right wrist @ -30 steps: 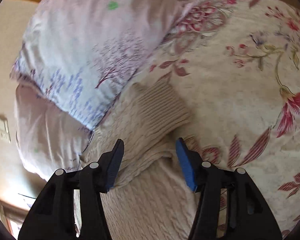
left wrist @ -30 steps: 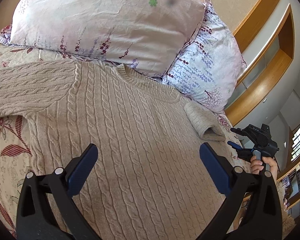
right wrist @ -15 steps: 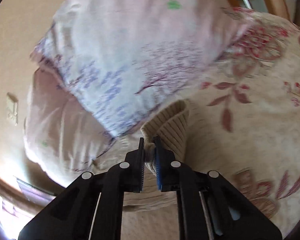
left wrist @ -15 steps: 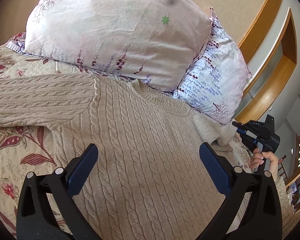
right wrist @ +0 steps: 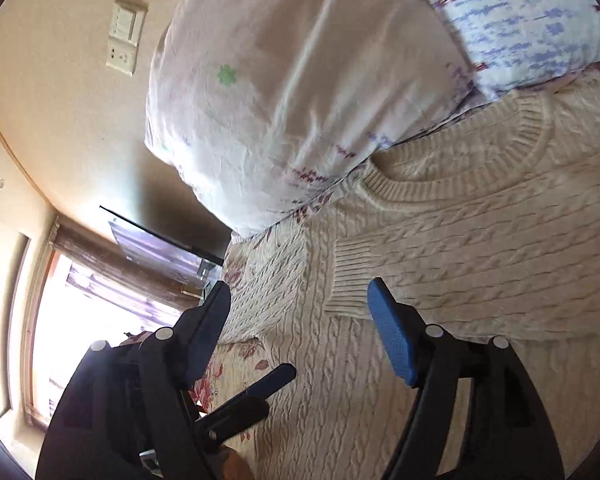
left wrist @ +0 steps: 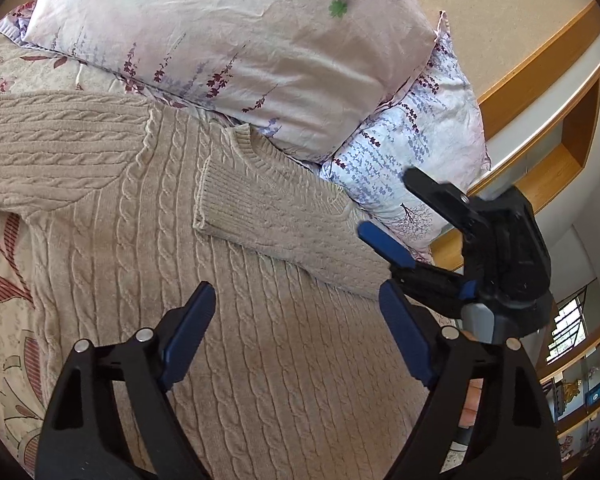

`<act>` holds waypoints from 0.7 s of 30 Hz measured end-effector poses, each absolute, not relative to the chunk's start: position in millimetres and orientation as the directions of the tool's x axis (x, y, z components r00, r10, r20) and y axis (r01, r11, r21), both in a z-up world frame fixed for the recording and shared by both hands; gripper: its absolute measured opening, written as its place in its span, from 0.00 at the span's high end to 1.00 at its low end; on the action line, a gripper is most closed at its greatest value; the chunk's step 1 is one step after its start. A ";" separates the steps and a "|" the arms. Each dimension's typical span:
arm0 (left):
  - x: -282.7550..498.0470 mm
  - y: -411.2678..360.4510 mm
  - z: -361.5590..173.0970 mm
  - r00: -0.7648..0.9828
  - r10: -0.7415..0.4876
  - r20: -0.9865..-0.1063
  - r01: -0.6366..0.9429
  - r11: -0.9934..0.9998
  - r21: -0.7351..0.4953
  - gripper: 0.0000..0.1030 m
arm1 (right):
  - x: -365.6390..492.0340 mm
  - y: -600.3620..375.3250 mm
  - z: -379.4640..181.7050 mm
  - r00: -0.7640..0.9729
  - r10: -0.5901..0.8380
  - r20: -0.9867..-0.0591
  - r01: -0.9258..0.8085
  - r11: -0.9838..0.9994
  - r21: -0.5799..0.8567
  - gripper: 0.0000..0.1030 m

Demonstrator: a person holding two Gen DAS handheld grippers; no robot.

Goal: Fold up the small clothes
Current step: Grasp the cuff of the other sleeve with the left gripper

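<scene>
A beige cable-knit sweater [left wrist: 260, 360] lies flat on the floral bedspread [left wrist: 4, 264], neck toward the pillows. One sleeve [left wrist: 284, 220] is folded across the chest, its ribbed cuff [right wrist: 350, 276] lying free. The other sleeve [left wrist: 52, 152] stretches out to the left. My left gripper [left wrist: 296, 328] hovers over the sweater's body, jaws closing with nothing pressed between the pads. My right gripper [right wrist: 300, 328] sits just short of the cuff, jaws opening and holding nothing. The right gripper [left wrist: 400, 216] shows at the folded sleeve's shoulder end in the left wrist view.
Two floral pillows, a pink one [left wrist: 228, 40] and a bluish one [left wrist: 420, 140], lie right behind the sweater's collar [right wrist: 440, 184]. A wooden wall niche [left wrist: 560, 152] is at the right. A wall switch [right wrist: 124, 40] and a bright window [right wrist: 60, 320] show in the right wrist view.
The right gripper shut on the sleeve cuff, carried it across the sweater's chest, and let it go. The left gripper's jaws have narrowed.
</scene>
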State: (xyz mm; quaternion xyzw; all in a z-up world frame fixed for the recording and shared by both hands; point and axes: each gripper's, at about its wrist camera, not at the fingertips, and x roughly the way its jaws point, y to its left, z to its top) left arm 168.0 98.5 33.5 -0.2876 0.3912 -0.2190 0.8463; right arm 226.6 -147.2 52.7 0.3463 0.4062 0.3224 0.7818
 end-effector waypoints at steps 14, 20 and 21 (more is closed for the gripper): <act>239.2 104.4 -8.8 0.557 -0.570 -0.604 -0.168 0.635 -0.754 0.81 | 165.5 -315.0 -14.7 0.682 0.432 -0.590 0.341 0.526 0.779 0.62; 256.2 106.3 7.8 0.602 -0.542 -0.586 -0.092 0.682 -0.726 0.94 | 167.7 -320.9 -10.4 0.746 0.362 -0.559 0.329 0.530 0.782 0.91; 255.1 109.1 16.1 0.622 -0.531 -0.575 -0.063 0.698 -0.713 0.94 | 165.8 -318.9 -5.9 0.757 0.358 -0.546 0.302 0.549 0.779 0.91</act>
